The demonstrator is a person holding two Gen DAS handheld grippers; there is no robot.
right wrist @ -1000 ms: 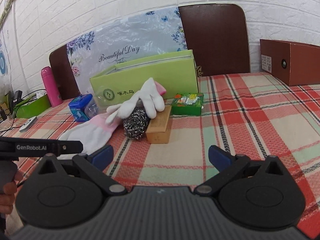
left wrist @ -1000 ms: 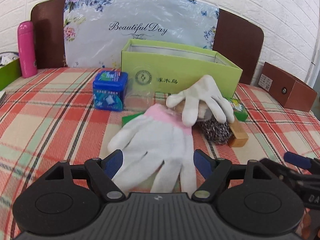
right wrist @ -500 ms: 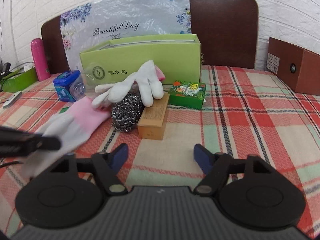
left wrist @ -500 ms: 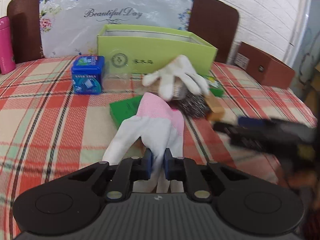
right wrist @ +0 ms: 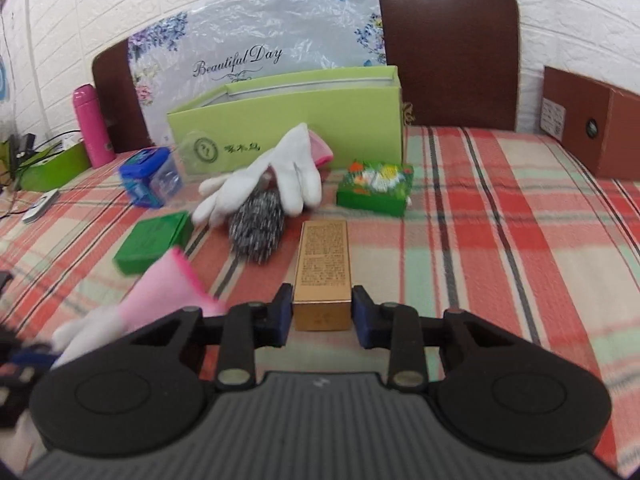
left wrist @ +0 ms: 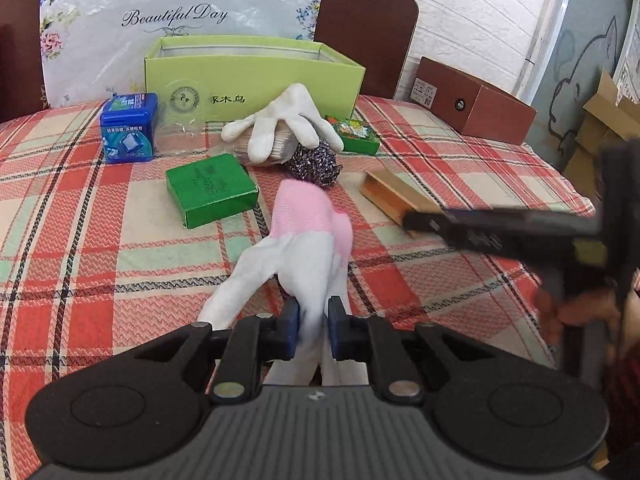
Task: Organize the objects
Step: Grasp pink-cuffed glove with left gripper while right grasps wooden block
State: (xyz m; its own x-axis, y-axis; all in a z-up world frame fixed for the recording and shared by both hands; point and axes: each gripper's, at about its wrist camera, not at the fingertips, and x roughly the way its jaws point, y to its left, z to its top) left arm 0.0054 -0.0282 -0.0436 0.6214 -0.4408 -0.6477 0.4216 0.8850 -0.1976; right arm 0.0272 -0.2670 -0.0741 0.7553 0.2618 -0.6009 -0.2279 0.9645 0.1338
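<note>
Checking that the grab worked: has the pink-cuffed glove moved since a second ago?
Yes. The pink-cuffed glove, pinched by the left gripper, has come off the small green box toward the camera and right.

Your white glove with the pink cuff (left wrist: 308, 236) is pinched at its fingers, cuff pointing away toward the steel-wool scourer (left wrist: 314, 162), which sits under the second white glove (left wrist: 280, 126) draped over it. You have the tan oblong box (right wrist: 323, 272) lying flat and lengthwise, its near end between blue pads, with the plain green box (left wrist: 210, 188) left of the scourer. The flower-printed green box (right wrist: 376, 188) and blue tin (left wrist: 128, 126) stand just before the open lime-green carton (left wrist: 256, 74).
</note>
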